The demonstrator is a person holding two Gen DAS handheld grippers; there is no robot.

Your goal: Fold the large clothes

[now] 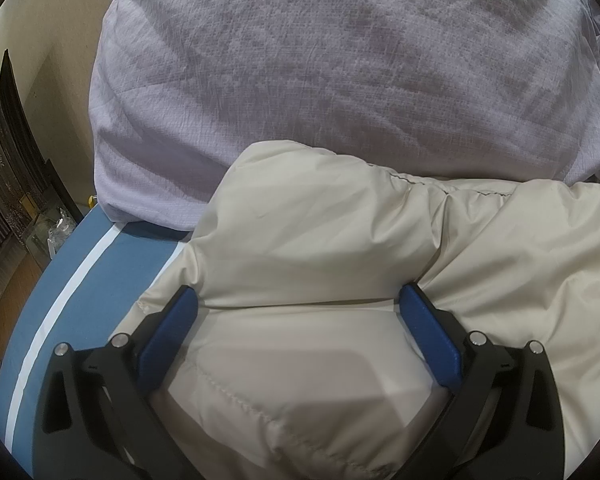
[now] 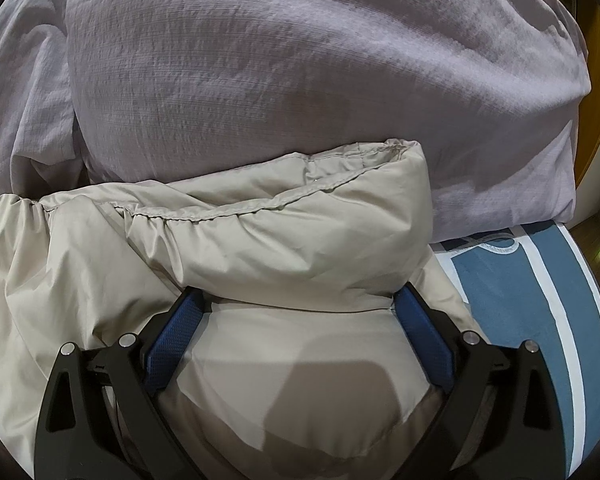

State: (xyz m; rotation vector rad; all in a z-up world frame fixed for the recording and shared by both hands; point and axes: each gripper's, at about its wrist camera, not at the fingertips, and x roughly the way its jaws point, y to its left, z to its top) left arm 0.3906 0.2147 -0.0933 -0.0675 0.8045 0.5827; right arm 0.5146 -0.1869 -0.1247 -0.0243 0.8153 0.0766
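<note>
Your beige puffy jacket (image 1: 380,256) lies rumpled on the blue bed (image 1: 112,280), long axis left-right. Left gripper (image 1: 298,304) and right gripper (image 2: 298,300): jaws spread, pressing padding

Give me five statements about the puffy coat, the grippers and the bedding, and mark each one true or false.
1. The cream puffy coat lies on a blue sheet with white stripes. True.
2. The left hand-held gripper is shut tight on the coat. False: its jaws stand wide open, with coat fabric between them.
3. A lilac quilt is bunched beyond the coat. True.
4. The right hand-held gripper is open. True.
5. The coat is bright red. False: it is cream or beige.
</note>
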